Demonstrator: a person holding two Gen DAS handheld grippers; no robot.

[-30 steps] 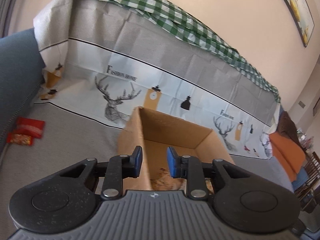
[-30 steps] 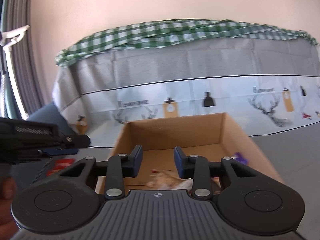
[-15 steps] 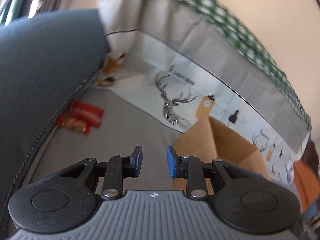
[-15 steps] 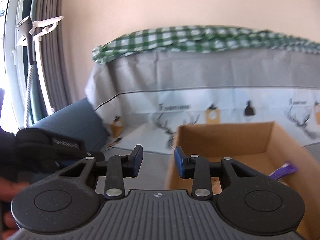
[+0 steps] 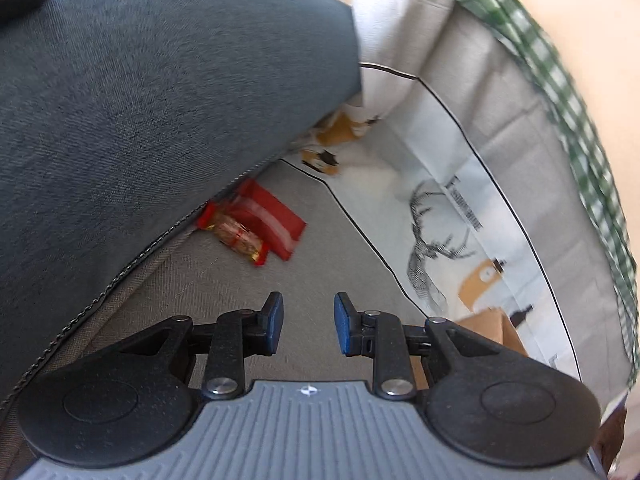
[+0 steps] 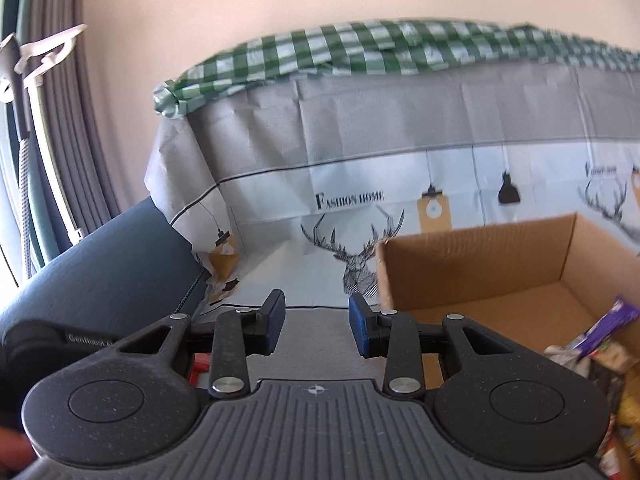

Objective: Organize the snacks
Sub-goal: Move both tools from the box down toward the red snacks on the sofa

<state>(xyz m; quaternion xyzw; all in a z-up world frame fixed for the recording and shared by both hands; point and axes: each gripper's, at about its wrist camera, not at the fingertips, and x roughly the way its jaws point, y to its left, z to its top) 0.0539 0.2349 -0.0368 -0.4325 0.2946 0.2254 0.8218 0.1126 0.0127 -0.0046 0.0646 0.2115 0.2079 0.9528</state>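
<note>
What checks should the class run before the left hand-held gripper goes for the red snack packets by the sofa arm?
1. Left hand-held gripper open and empty: ok.
2. Red snack packets in view ahead of it: ok.
3. Packets free of the blue sofa arm: cannot tell; they lie against its base.
4. Cardboard box open, with room: ok.
5. Right hand-held gripper empty: ok.

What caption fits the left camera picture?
Open left gripper faces two red snack packets beside the blue cushion.
</note>
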